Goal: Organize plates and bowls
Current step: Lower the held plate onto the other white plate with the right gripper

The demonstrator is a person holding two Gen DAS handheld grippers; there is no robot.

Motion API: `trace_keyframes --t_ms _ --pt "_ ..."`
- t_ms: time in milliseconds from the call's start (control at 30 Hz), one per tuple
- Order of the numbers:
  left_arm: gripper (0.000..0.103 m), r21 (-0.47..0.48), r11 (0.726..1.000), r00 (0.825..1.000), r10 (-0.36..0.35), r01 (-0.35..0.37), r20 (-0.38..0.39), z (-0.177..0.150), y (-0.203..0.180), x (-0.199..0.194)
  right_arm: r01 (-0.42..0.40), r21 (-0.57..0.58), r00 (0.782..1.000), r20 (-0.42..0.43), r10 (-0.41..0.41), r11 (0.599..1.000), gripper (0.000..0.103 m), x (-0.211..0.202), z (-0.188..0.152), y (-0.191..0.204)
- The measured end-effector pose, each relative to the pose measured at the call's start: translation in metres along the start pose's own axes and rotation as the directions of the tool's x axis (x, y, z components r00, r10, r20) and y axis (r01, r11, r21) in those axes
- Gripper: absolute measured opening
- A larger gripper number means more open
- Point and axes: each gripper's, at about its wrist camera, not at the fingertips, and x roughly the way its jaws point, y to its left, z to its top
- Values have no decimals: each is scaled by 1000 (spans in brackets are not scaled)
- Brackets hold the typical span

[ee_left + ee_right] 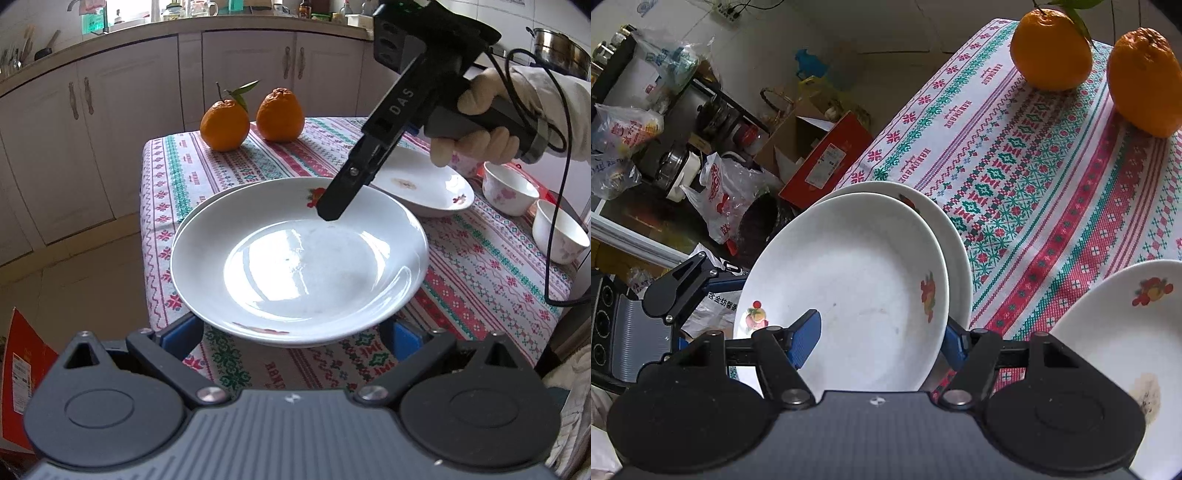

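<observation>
Two white plates with fruit prints are stacked near the table's left edge; the top plate (pixel 299 258) (pixel 849 291) sits a bit offset on the lower plate (pixel 207 201) (pixel 945 229). My left gripper (pixel 291 339) is open, its blue pads on either side of the stack's near rim. My right gripper (pixel 879 336) (pixel 332 210) is open over the top plate's far rim, one blue pad (pixel 805 338) above the plate. A third plate (pixel 424 184) (pixel 1126 343) with a brown stain lies to the right. Two white flowered bowls (pixel 509 190) (pixel 559 236) stand at the right edge.
Two oranges (pixel 225 125) (pixel 280 116) sit at the table's far end on the patterned cloth (pixel 480 266). Kitchen cabinets (pixel 122 122) stand behind. Boxes and plastic bags (pixel 716 184) clutter the floor left of the table.
</observation>
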Motion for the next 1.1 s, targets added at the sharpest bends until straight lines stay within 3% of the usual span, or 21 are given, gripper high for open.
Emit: trace_keyframes --t_ms 1100 --pt "101 16 999 999 48 -48 26 -4 -7 1 85 43 992 94 -89 995 75 -18 -33 20"
